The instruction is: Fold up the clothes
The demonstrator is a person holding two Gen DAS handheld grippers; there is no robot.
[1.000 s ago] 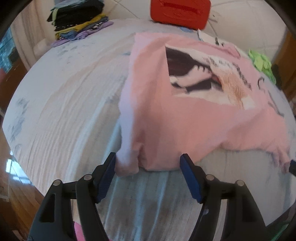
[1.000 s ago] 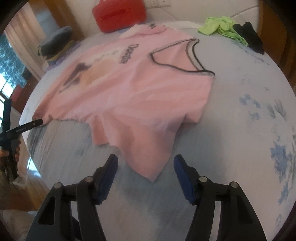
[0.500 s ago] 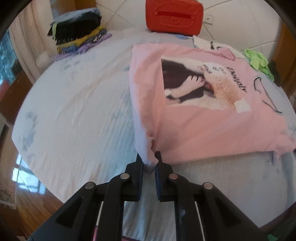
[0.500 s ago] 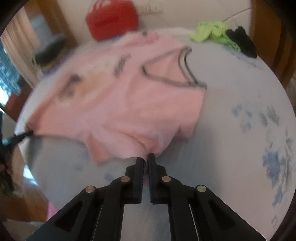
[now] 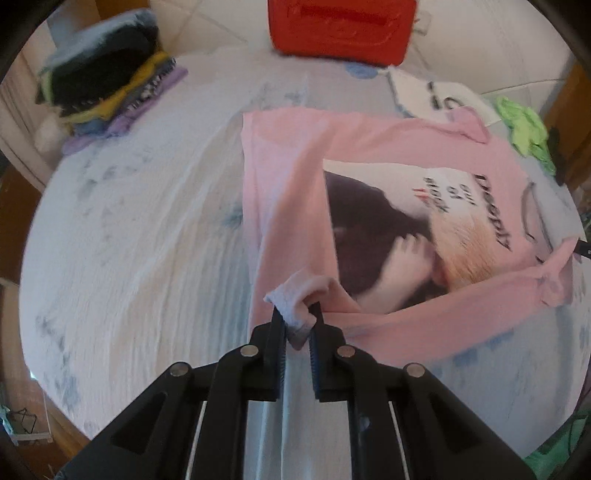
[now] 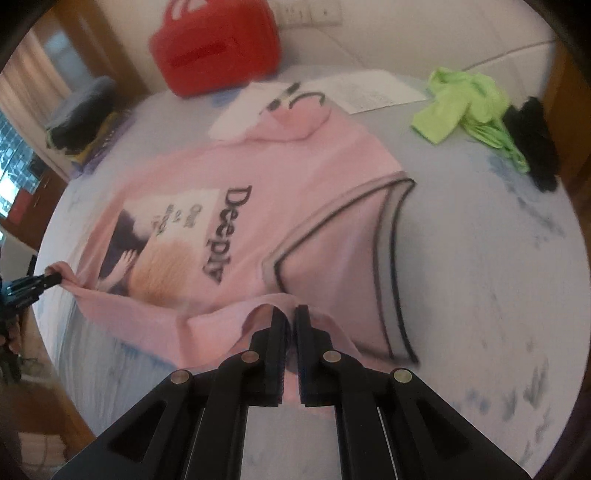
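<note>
A pink T-shirt (image 5: pixel 295 206) with a dark-and-tan print and the word "Deeply" (image 6: pixel 225 236) lies on the pale bedsheet. My left gripper (image 5: pixel 296 314) is shut on the shirt's bottom hem corner, which is bunched between the fingers and lifted over the print. My right gripper (image 6: pixel 290 314) is shut on the near sleeve edge, raised beside the dark-trimmed V-neck (image 6: pixel 388 229). The near side of the shirt is folded up toward the middle. The left gripper (image 6: pixel 51 278) also shows at the left edge of the right wrist view, holding the hem.
A red bag (image 5: pixel 340 29) stands at the head of the bed. A stack of folded clothes (image 5: pixel 107 81) sits at the far left. A lime garment (image 6: pixel 465 103) and a black one (image 6: pixel 535 144) lie at the far right, with a white printed garment (image 6: pixel 369 90) beyond the shirt.
Both grippers closed on the shirt's near edge, the left on the hem corner, the right on the sleeve, then lifted and carried it away from the bed's near edge over the shirt.
</note>
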